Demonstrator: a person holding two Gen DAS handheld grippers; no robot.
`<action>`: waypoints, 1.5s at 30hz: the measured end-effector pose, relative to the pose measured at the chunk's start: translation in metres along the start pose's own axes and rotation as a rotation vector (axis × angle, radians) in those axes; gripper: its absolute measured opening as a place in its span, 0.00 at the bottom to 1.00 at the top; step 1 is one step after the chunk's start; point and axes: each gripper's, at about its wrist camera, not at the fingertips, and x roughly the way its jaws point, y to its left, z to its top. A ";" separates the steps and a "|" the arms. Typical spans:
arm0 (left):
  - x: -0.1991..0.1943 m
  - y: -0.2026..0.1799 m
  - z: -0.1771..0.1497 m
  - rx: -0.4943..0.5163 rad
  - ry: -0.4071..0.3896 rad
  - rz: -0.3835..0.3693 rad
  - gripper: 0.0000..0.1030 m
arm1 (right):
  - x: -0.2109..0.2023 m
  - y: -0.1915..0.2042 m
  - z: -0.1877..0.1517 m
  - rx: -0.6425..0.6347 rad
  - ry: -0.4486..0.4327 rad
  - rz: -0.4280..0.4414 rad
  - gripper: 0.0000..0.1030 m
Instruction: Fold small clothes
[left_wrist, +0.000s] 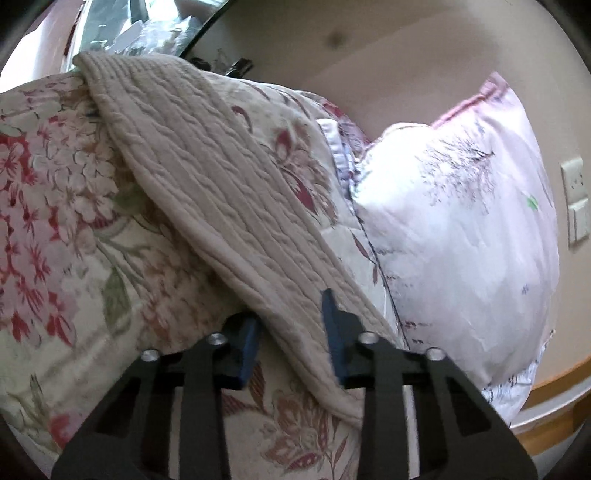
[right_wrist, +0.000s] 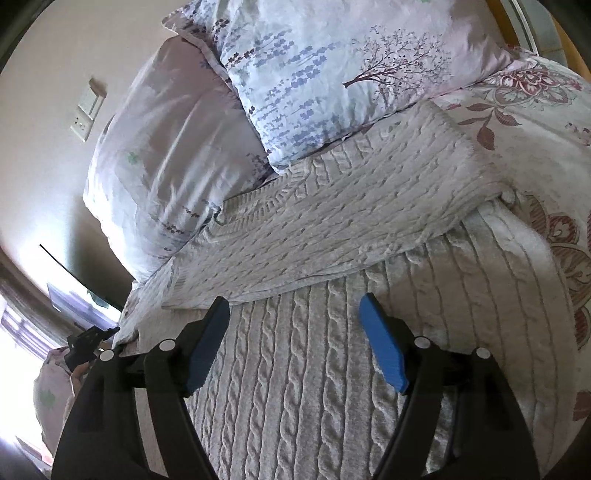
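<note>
On the bed (right_wrist: 535, 110), the sweater (right_wrist: 332, 229) lies partly folded, one panel turned over its body. My left tool (left_wrist: 291, 332) pinches a sweater edge; my right tool (right_wrist: 295, 332) hangs open above it. More folds likely remain.

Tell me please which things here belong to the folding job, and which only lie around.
Belonging to the job:
- cream cable-knit sweater
- left gripper, its jaws around the sweater's edge
- right gripper, open above the knit

Lying around:
- white tree-print pillow
- floral red-and-cream bedspread
- wall switch plate
</note>
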 end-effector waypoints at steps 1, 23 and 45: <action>0.001 0.000 0.001 -0.003 0.005 0.004 0.07 | 0.000 0.000 0.000 -0.001 0.002 0.003 0.73; 0.022 -0.172 -0.177 0.309 0.283 -0.463 0.05 | -0.002 -0.001 -0.001 0.013 -0.002 0.039 0.74; 0.043 -0.099 -0.173 0.073 0.326 -0.272 0.37 | -0.004 0.001 -0.004 0.024 -0.009 0.053 0.74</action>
